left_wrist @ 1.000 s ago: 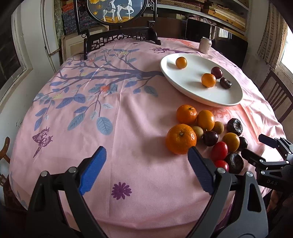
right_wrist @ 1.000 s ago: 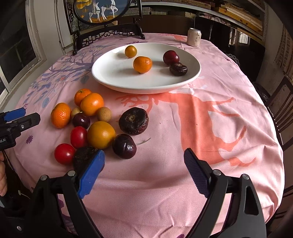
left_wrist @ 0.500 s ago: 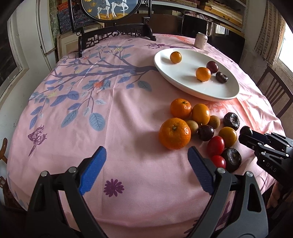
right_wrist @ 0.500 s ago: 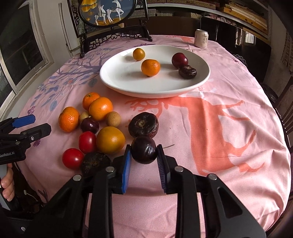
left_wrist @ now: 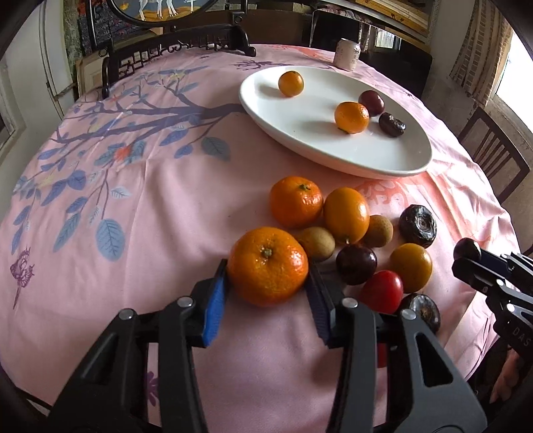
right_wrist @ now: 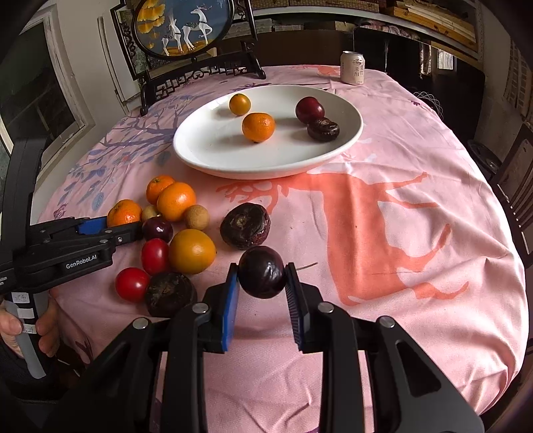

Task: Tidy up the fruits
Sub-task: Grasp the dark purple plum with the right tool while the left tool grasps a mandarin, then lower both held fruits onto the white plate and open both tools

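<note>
Claws fill the foreground: the left claw (left_wrist: 268,293) has just been closing, and its pads clamp a mandarin (left_wrist: 267,265) on the pink surface (left_wrist: 150,206). The right claw (right_wrist: 261,293) grips a dark plum (right_wrist: 262,271). Loose fruit lies just beyond, then a white plate (right_wrist: 213,153) holding four fruits.

Daylit window (right_wrist: 40,100), dark wooden chair (left_wrist: 493,156), shelves (right_wrist: 416,16) behind.
</note>
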`<state>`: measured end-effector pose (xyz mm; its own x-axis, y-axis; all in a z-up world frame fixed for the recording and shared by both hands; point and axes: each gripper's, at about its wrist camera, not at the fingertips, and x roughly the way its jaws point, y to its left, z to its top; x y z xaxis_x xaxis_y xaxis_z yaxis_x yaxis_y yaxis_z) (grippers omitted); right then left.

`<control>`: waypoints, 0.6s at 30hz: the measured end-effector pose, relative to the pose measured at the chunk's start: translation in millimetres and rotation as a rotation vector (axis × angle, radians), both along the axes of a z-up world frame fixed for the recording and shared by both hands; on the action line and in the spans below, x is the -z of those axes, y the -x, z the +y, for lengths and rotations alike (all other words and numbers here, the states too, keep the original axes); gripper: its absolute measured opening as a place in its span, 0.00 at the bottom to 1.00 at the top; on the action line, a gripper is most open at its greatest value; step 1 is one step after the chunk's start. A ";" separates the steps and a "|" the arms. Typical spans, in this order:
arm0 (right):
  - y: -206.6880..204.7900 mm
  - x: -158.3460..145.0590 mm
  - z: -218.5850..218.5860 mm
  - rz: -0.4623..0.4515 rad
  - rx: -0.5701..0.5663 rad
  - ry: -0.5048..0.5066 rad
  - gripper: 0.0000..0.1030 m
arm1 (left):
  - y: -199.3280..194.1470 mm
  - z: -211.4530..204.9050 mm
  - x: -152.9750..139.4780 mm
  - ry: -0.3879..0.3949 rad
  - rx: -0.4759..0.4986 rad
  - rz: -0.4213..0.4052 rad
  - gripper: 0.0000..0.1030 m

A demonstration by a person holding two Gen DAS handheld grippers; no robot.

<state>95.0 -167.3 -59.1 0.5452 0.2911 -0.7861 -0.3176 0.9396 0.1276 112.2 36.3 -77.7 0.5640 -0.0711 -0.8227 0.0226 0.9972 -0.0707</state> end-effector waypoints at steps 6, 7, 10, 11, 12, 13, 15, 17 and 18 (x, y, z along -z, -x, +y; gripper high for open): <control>2.8 -5.6 -5.8 -0.015 0.014 -0.017 0.27 | 14.2 1.6 -18.6 0.011 -0.002 -0.051 0.44; 2.7 -5.8 -6.2 -0.016 0.014 -0.018 0.27 | 16.4 2.4 -22.3 0.017 -0.001 -0.057 0.44; 2.6 -6.9 -6.4 -0.019 0.016 -0.020 0.27 | 19.7 2.1 -32.4 0.022 0.002 -0.077 0.44; 2.4 -7.0 -6.6 -0.021 0.017 -0.021 0.27 | 20.0 1.4 -35.3 0.022 0.005 -0.083 0.44; 2.1 -7.3 -6.8 -0.022 0.018 -0.022 0.27 | 20.0 0.3 -37.6 0.021 0.008 -0.087 0.44; 1.7 -7.6 -6.7 -0.022 0.019 -0.023 0.27 | 20.1 -0.8 -39.6 0.022 0.013 -0.090 0.44; 1.1 -8.0 -6.7 -0.023 0.018 -0.024 0.27 | 19.0 -3.3 -42.4 0.021 0.020 -0.094 0.44; 0.2 -8.2 -6.2 -0.023 0.015 -0.026 0.27 | 17.1 -5.5 -44.8 0.018 0.026 -0.099 0.44; -0.7 -8.6 -5.6 -0.024 0.013 -0.025 0.27 | 16.2 -6.4 -45.3 0.017 0.029 -0.100 0.44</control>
<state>95.8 -173.0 -50.5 0.5675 0.3035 -0.7654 -0.3087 0.9402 0.1439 96.1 29.8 -32.4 0.6406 -0.1014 -0.7611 0.0587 0.9948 -0.0831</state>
